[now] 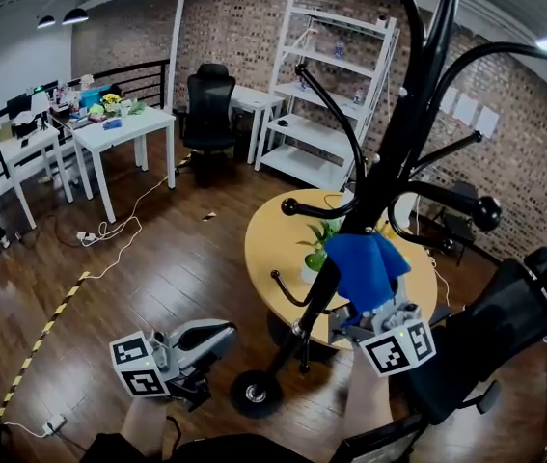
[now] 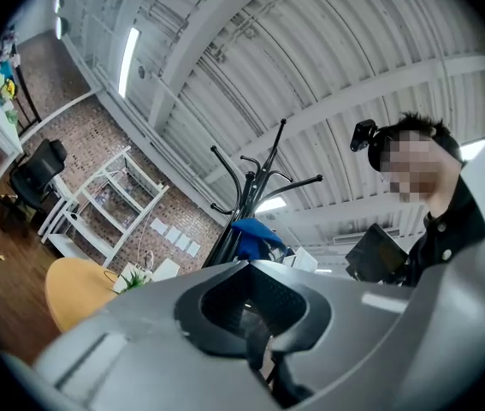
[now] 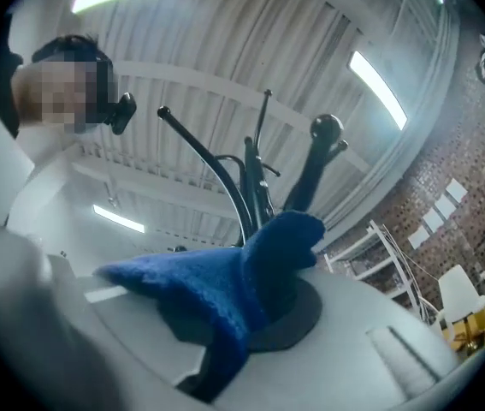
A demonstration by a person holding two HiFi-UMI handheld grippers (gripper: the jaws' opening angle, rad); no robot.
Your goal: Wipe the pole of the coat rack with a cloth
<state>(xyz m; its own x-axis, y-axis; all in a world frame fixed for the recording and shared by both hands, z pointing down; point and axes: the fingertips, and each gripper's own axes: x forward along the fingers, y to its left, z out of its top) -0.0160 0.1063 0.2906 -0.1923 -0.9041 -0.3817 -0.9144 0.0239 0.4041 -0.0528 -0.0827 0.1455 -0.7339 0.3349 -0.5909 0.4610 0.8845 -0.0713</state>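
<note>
**Cloth clamped in my right tool, left tool shut and empty**

From the head view, my left gripper (image 1: 217, 338) hangs low over the wooden floor, off the near-left edge of the round yellow table (image 1: 271, 258) and left of the coat rack's base (image 1: 256, 392), well apart from the pole. Only its own camera shows the jaws properly: they are together with nothing between them. That camera looks up at the ribbed ceiling, and it also shows the coat rack (image 2: 251, 197) from below with the blue cloth on it, an angle the head view does not give.

The pole (image 1: 389, 157) rises from the floor just off the table's near edge, its black hooks spreading above. A small potted plant (image 1: 317, 247) stands on the table just left of the pole.

The blue cloth (image 1: 362, 263) lies against the right side of the pole, above the table's near-right edge. My right gripper (image 1: 374, 309) is under it. The right gripper view shows the jaws clamped on the cloth (image 3: 242, 285), which bunches up between them. It also shows a knobbed hook (image 3: 326, 128) overhead.

Writing: each tool's cube carries only black-and-white square markers. The sheets on the brick wall (image 1: 476, 112) are too small to read
</note>
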